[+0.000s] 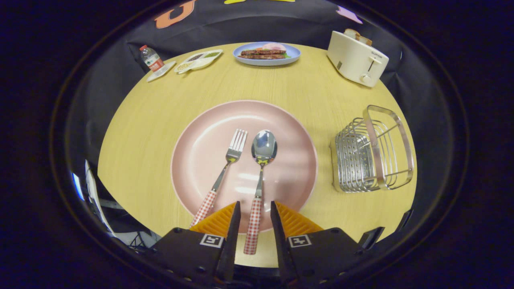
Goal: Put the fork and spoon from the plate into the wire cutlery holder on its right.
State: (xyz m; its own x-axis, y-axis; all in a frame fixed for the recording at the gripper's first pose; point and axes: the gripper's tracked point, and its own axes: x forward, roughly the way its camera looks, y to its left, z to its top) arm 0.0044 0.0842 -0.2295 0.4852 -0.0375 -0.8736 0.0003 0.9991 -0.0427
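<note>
A pink plate (200, 152) lies in the middle of the round wooden table. On it a fork (225, 168) and a spoon (263, 150) lie side by side, fork on the left, both with red-checked handles pointing toward me. My gripper (255, 204) is open at the plate's near rim. The spoon's handle runs between the two fingers with a gap on each side. The fork's handle ends just left of the left finger. The wire cutlery holder (371, 150) stands on the table right of the plate, and nothing shows inside it.
A white toaster (356, 58) with bread in it stands at the far right of the table (152, 120). A blue plate of food (266, 53) sits at the far edge, with a white divided dish (198, 60) and a small bottle (151, 58) to its left.
</note>
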